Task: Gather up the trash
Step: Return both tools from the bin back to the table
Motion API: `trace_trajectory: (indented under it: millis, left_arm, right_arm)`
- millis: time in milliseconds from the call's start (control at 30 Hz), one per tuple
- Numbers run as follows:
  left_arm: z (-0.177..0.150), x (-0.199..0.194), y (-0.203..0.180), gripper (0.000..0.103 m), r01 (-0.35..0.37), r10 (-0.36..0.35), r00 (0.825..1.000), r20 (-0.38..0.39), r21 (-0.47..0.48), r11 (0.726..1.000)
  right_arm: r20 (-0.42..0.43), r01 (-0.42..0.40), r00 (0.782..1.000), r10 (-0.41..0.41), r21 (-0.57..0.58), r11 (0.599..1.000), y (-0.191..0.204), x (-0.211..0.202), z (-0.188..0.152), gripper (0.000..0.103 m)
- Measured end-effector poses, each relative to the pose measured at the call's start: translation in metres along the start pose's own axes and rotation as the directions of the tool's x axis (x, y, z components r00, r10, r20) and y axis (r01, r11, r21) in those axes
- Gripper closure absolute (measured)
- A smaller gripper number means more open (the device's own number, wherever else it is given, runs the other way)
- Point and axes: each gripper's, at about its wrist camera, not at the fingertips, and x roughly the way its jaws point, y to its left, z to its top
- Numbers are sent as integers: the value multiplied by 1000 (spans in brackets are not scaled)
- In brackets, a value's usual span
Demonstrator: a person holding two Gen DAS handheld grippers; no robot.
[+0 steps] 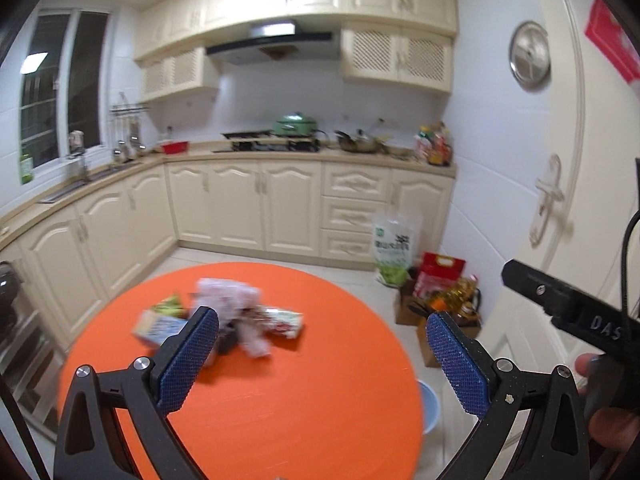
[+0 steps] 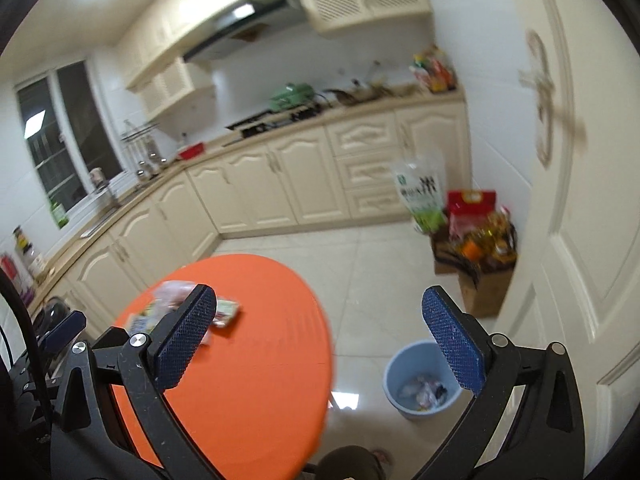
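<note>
The left gripper (image 1: 320, 356), with black arms and blue textured pads, is spread wide and holds nothing above the round orange table (image 1: 320, 400). Past its left pad, toward the far left part of the tabletop, lies a blurred heap of trash: a crumpled pinkish-white plastic bag (image 1: 236, 300), a flat blue-and-white packet (image 1: 158, 326) nearest the left edge, a green wrapper (image 1: 170, 305) just behind that packet, and a red-and-white wrapper (image 1: 282, 320) on the right of the heap (the pieces overlap, and motion blur hides where each one ends).

The right gripper (image 2: 324, 336), of the same build, also stands wide open and empty, held over the table's right edge and the pale tiled floor (image 2: 360, 264). On that floor, just beside the table's near right edge, stands a round light-blue plastic bin (image 2: 394, 376) with some crumpled wrappers (image 2: 422, 390) lying at its bottom.

Cream kitchen cabinets (image 1: 240, 204) run along the far walls, and a brown cardboard box of bottles (image 2: 480, 256) sits in the floor corner by a white door (image 2: 580, 220).
</note>
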Motion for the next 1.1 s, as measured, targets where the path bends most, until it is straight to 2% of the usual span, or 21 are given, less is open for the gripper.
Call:
trace_trajectory:
  millis: [167, 233, 467, 700, 800, 933, 1100]
  left_arm:
    - [-27, -66, 32, 1, -64, 65, 997, 49, -26, 998]
    - [-38, -89, 40, 1, -109, 111, 991, 73, -31, 994]
    - [-73, -146, 45, 1, -195, 207, 971, 124, -98, 976]
    - [-102, -171, 29, 1, -241, 263, 957, 126, -166, 956]
    - [-105, -178, 23, 1, -247, 272, 954, 124, -181, 952]
    - [-108, -183, 18, 1, -259, 285, 952, 117, -197, 946]
    - [-87, -178, 21, 1, -263, 290, 951, 111, -206, 942]
  right_arm:
    - [53, -44, 997, 50, -93, 995, 70, -27, -5, 0]
    - [68, -53, 996, 62, -123, 991, 93, -35, -8, 0]
    - [84, -92, 990, 112, -210, 973, 152, -55, -27, 0]
    - [77, -116, 987, 144, -284, 952, 187, -64, -42, 0]
    - [75, -118, 986, 147, -303, 946, 194, -66, -47, 0]
    - [65, -124, 986, 151, -311, 942, 199, -66, -51, 0]
    - [60, -128, 986, 154, -314, 941, 198, -65, -50, 0]
